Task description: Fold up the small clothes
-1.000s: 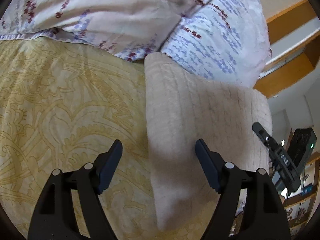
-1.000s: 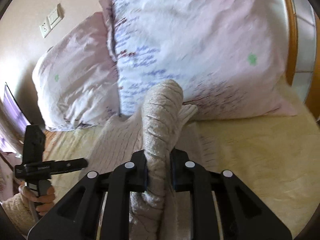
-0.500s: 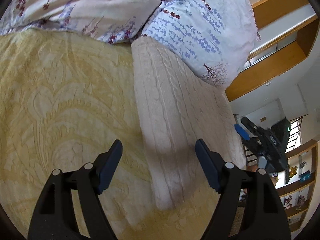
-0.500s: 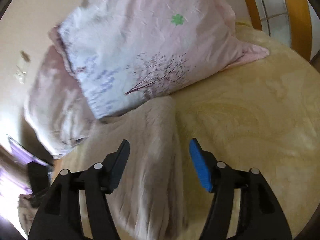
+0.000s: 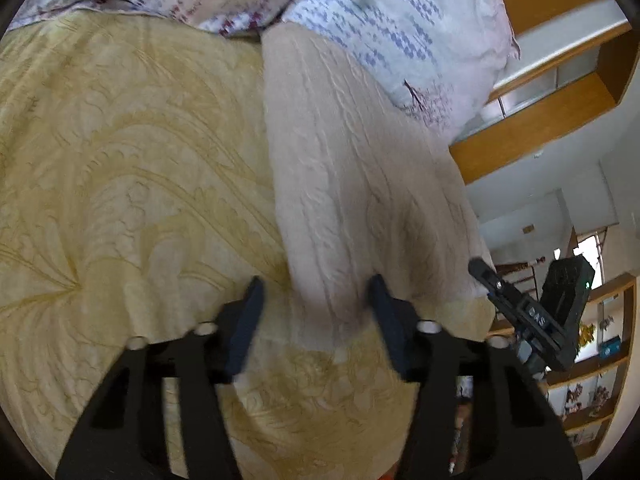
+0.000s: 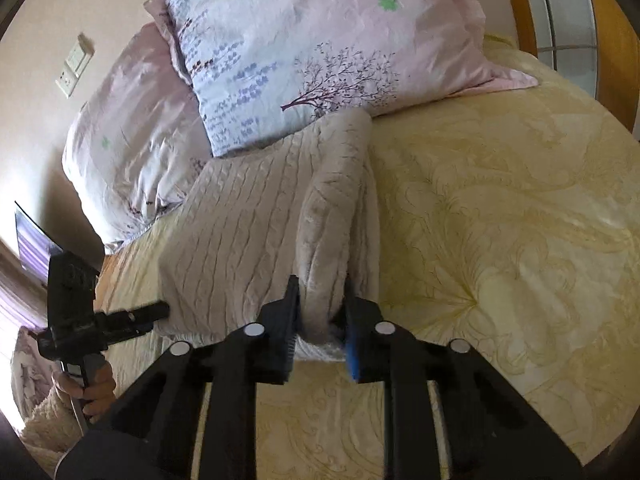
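Sweater (image 5: pixel 352 168), cable-knit beige, lies lengthwise on the yellow bedspread (image 5: pixel 132 184), far end touching the floral pillow (image 5: pixel 404 28); the left gripper (image 5: pixel 316 312) straddles its near end, jaws spread. From the right wrist view, the right gripper (image 6: pixel 320 320) pinches the sweater's (image 6: pixel 256 236) folded near edge, which runs toward the pillow (image 6: pixel 320 40).

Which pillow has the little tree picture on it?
The front pillow, the one leaning over the knitted sweater. It shows a dark tree; the back pillow beside the wall looks plain pink with a green spot.

A beige cable-knit sweater (image 6: pixel 256 236) lies partly folded on the bed, its top edge touching the pillow.
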Available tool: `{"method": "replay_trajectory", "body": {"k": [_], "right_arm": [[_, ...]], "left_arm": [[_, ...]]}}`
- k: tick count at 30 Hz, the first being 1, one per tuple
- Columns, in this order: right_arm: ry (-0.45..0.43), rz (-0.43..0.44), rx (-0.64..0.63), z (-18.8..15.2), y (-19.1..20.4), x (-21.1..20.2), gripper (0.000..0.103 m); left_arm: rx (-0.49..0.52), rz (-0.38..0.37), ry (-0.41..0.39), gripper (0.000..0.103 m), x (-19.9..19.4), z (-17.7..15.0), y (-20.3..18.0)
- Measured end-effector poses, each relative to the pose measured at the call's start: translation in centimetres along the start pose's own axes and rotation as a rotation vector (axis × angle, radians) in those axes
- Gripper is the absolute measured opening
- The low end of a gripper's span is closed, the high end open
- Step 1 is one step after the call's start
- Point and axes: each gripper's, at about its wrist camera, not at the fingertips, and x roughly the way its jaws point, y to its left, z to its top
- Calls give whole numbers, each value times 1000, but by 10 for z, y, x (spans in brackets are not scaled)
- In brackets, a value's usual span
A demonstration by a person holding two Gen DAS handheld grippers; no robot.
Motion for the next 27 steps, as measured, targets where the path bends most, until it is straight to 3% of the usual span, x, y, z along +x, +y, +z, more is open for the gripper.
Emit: {"method": "replay_trajectory", "body": {"k": [1, 4, 7, 11, 14, 18, 20, 22, 25, 27], "right_arm": [[-25, 4, -1, 1, 1, -5, 13], [-98, -6, -13, 0, 4, -24, 11], [-127, -92, -57, -5, 7, -33, 11], [-36, -192, -12, -16, -13, -6, 11], [-11, -174, 54, -18, -27, 6, 11], [15, -126, 68, -9, -26, -2, 17], [9, -89, 96, -3, -26, -9, 36], [-24, -22, 131, 8, -27, -15, 46], [-28, -6, 146, 26, -21, -5, 48], [-25, -34, 154, 35, -20, 7, 48]], "left_arm": [[6, -7, 7, 32, 1, -1, -1], [49, -2, 1, 19, 0, -5, -5], [66, -25, -15, 15, -6, -10, -6], [65, -25, -24, 14, -6, -20, -3], [67, -26, -22, 15, -6, -21, -1], [60, -24, -18, 23, -12, -18, -2], [75, -13, -44, 36, -21, -15, -3], [75, 6, -81, 60, -29, -9, -4], [69, 31, -111, 71, -34, 4, -6], [71, 59, -115, 73, -29, 14, -7]]}}
